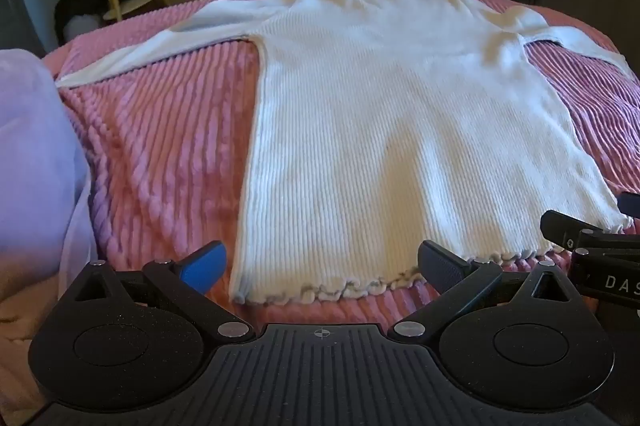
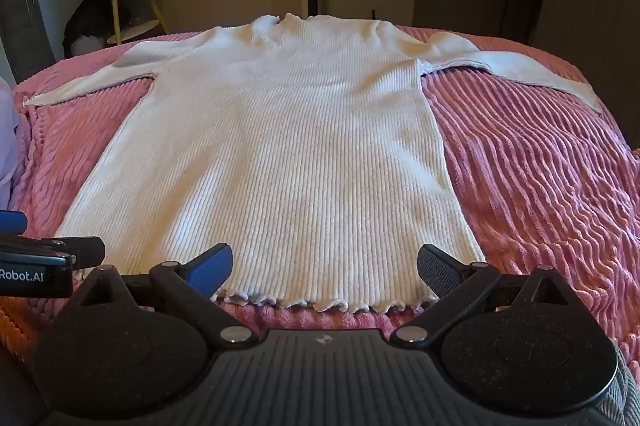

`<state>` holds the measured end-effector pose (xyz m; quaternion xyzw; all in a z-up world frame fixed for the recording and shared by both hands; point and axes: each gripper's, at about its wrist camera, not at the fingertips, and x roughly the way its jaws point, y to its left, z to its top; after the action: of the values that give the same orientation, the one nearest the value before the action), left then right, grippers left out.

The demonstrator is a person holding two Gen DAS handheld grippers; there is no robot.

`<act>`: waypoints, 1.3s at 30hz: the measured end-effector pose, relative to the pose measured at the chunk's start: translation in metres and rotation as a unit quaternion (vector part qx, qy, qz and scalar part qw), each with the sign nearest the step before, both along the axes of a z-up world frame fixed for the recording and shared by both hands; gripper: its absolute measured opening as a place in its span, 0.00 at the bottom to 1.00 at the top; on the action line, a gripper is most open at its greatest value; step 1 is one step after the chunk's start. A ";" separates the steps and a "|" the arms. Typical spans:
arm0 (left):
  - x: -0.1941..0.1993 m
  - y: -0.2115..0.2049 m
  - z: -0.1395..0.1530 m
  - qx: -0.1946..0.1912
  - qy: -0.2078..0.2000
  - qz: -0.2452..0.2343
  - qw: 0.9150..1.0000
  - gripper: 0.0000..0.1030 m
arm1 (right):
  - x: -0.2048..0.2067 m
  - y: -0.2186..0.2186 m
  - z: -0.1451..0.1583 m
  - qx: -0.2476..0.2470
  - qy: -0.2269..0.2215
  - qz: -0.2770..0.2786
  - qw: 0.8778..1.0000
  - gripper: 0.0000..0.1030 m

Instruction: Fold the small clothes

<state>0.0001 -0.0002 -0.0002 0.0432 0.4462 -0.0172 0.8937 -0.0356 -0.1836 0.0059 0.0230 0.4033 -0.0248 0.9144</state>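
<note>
Flat on one pink blanket point(image 2: 520, 166), one white sweater point(image 2: 280, 154), left gripper point(image 1: 320, 266), right gripper point(image 2: 324, 266), both wide apart, empty

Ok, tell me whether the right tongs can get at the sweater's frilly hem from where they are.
Probably yes: the right tongs stand open right at the hem of the sweater, and nothing lies between them.

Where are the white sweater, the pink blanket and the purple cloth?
white sweater point(image 2: 280, 154): right wrist view, middle of its body.
pink blanket point(image 2: 540, 186): right wrist view, bare ribbed part.
purple cloth point(image 1: 36, 146): left wrist view, its bulge.
</note>
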 end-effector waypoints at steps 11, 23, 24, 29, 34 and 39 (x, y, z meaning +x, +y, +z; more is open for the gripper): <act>-0.007 -0.003 -0.007 -0.002 -0.004 0.001 1.000 1.00 | 0.001 0.001 0.000 -0.005 -0.007 0.001 1.000 0.96; 0.000 0.002 -0.005 -0.007 0.007 0.002 1.000 1.00 | -0.003 0.000 0.002 -0.002 -0.010 0.002 1.000 0.96; 0.000 0.002 -0.005 -0.007 0.007 0.002 1.000 1.00 | -0.003 0.000 0.003 -0.002 -0.010 0.001 1.000 0.96; 0.000 0.002 -0.005 -0.008 0.008 0.002 1.000 1.00 | -0.003 0.000 0.004 -0.002 -0.012 0.001 1.000 0.96; -0.001 0.002 -0.006 -0.008 0.008 0.002 1.000 1.00 | -0.003 0.000 0.004 -0.002 -0.012 0.001 1.000 0.96; -0.002 0.002 -0.009 -0.009 0.011 0.002 1.000 1.00 | -0.003 0.000 0.005 -0.001 -0.014 0.001 1.000 0.96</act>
<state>-0.0019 0.0022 -0.0089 0.0339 0.4559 -0.0202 0.8892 -0.0389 -0.1832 0.0105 0.0224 0.3902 -0.0241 0.9201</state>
